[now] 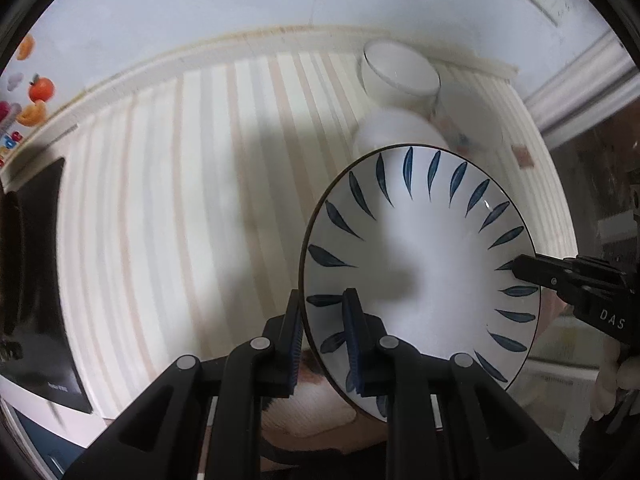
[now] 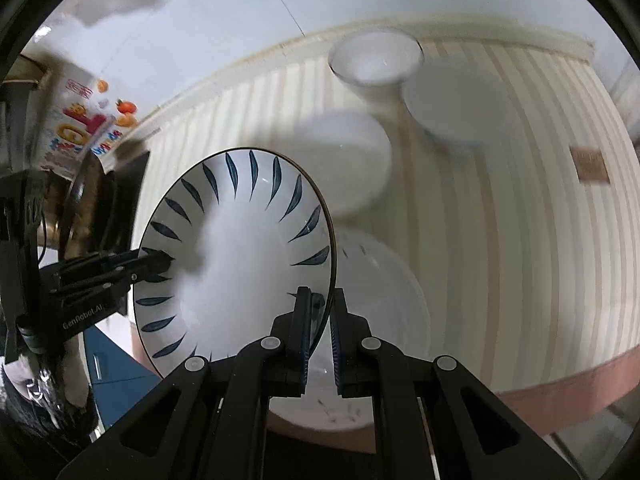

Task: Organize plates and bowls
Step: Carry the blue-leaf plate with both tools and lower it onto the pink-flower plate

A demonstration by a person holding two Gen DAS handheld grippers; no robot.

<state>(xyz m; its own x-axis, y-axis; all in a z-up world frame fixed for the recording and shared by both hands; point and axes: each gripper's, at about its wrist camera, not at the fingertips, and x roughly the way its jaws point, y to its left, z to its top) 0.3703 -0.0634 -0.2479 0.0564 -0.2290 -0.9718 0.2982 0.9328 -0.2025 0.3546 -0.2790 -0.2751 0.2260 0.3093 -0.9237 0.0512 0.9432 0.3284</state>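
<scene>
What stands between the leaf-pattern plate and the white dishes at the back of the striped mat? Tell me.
Nothing visible does. Both grippers, left gripper and right gripper, clamp the leaf-pattern plate above the striped mat; the white dishes sit just beyond its far rim.

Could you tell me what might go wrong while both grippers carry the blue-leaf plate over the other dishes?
1. The left gripper and right gripper each pinch only the thin rim of the blue-leaf plate, on opposite sides; if the hands drift apart or twist, it could slip.
2. The plate hangs tilted above the white bowls and a white plate, so a drop could chip several dishes.
</scene>
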